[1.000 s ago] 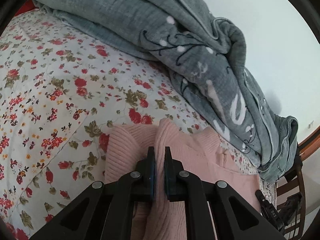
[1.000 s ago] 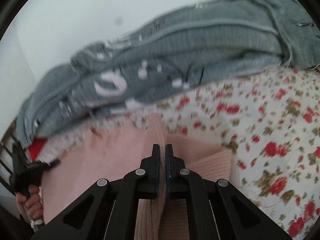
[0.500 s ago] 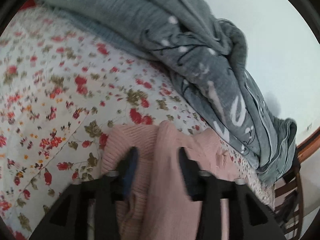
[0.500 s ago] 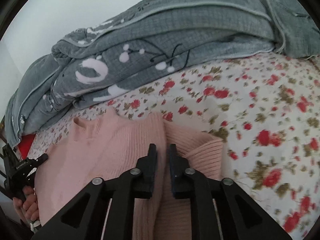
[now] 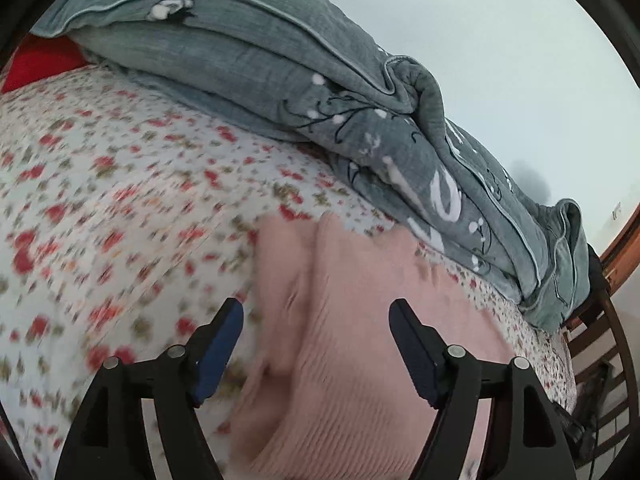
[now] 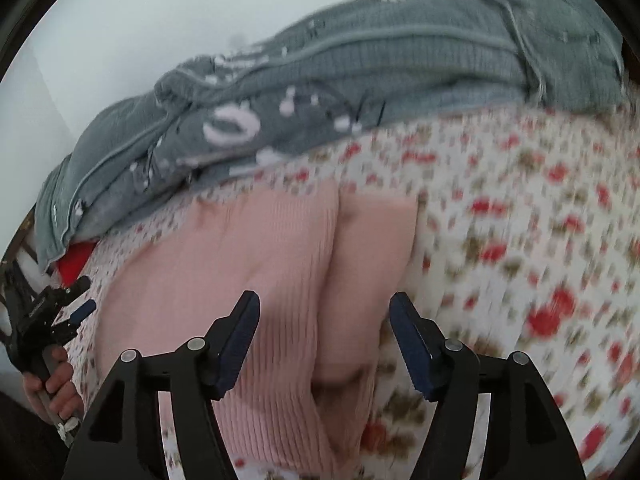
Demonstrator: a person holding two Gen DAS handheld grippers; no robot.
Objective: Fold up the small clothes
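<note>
A pink ribbed knit sweater (image 5: pixel 352 340) lies on the flowered bedsheet (image 5: pixel 120 200), one side folded over so a ridge runs along it. My left gripper (image 5: pixel 316 306) hangs just over that ridge. Its jaws are opening, and the blue pads touch no cloth. In the right wrist view the same sweater (image 6: pixel 240 260) shows its fold from the other end. My right gripper (image 6: pixel 324 298) is above it, jaws also opening with nothing pinched. The left gripper (image 6: pixel 44 312) appears at that view's left edge, held in a hand (image 6: pixel 52 384).
A bunched grey-green quilt (image 5: pixel 320 92) with white print lies along the back of the bed against a pale wall. A red pillow (image 5: pixel 40 60) peeks out beneath it. A wooden chair (image 5: pixel 600 340) stands past the bed's right edge.
Both grippers were shut on the raised fold of the pink sweater. Both have let go and spread wide, and each has drawn back a little over the cloth.
</note>
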